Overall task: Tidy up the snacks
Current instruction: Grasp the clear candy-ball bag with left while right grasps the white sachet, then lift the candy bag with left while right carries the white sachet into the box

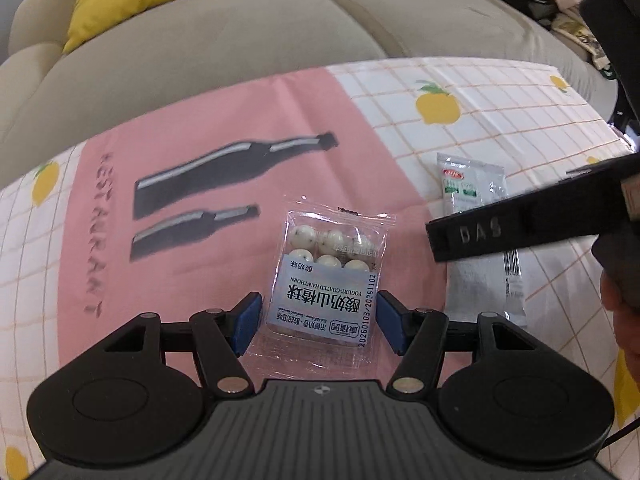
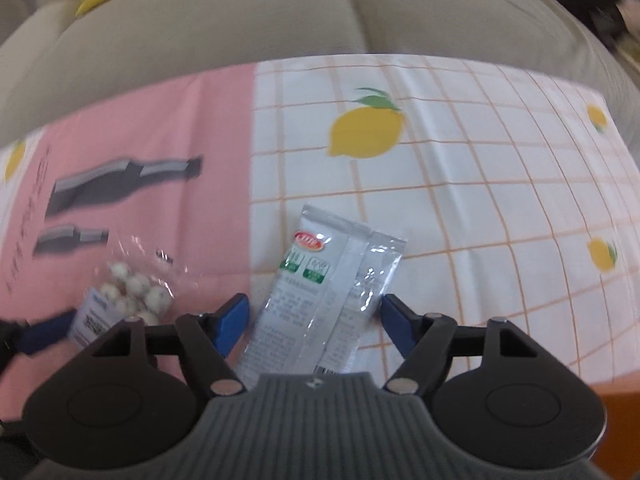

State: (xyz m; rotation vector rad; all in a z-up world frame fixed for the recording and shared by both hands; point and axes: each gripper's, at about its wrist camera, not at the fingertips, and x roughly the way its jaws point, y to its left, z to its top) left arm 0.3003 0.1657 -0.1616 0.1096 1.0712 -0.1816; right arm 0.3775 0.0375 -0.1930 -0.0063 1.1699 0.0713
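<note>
Blue pads of the left gripper [image 1: 316, 322] are standing wide apart in the left wrist view, flanking the near end of a clear yogurt-hawthorn packet [image 1: 330, 278] without pressing on it. That packet is lying flat on the pink panel of the tablecloth [image 1: 224, 112], beside the printed bottles [image 1: 224, 168]. To its right, a silver sachet [image 1: 472, 184] is resting on the checked part, partly covered by a black bar marked DAS [image 1: 532, 220].

Moving to the right wrist view, the right gripper [image 2: 314, 326] is also standing wide, its pads lying either side of the silver sachet [image 2: 320, 296] with visible gaps. The sachet is lying tilted across the pink-white border. The yogurt-hawthorn packet [image 2: 128, 296] is sitting at lower left, blurred. A beige sofa [image 2: 240, 20] is filling the background.
</note>
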